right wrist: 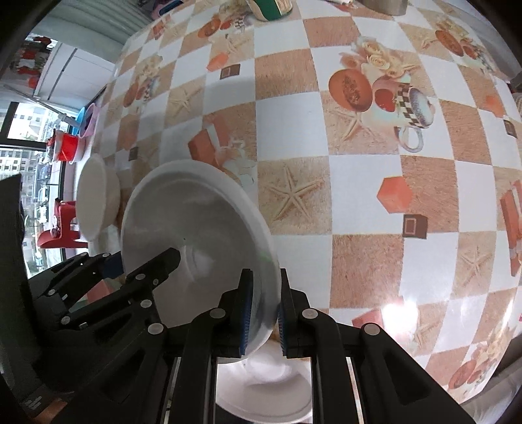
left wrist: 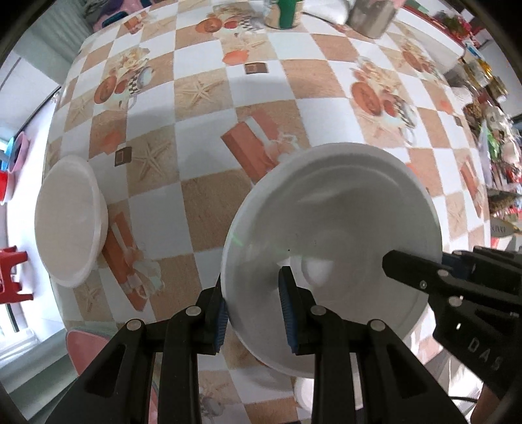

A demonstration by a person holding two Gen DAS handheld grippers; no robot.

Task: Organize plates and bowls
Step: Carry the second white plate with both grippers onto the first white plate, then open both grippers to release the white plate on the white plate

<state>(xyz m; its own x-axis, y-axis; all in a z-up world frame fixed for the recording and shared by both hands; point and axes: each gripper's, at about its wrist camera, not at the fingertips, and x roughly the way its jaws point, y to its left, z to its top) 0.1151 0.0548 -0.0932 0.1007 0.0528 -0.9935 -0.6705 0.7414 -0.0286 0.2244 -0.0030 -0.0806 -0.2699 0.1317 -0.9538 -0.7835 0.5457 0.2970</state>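
Note:
A white plate [left wrist: 336,241] is held tilted above the table by both grippers. My left gripper [left wrist: 256,313] is shut on its left rim. My right gripper [right wrist: 264,316] is shut on its right rim; the same plate shows in the right wrist view [right wrist: 195,241]. The right gripper's fingers [left wrist: 411,264] reach onto the plate in the left wrist view, and the left gripper's fingers [right wrist: 156,264] show in the right wrist view. A second white dish [left wrist: 70,218] sits on the table at the left, also in the right wrist view [right wrist: 94,195]. Another white dish [right wrist: 267,388] lies below the held plate.
The table has a checkered cloth [left wrist: 208,202]. A green cup [left wrist: 288,13] and a metal pot [left wrist: 372,16] stand at the far edge. Cluttered shelves [left wrist: 489,130] are on the right. Red stools [left wrist: 13,274] and plastic tubs [right wrist: 70,143] stand at the left.

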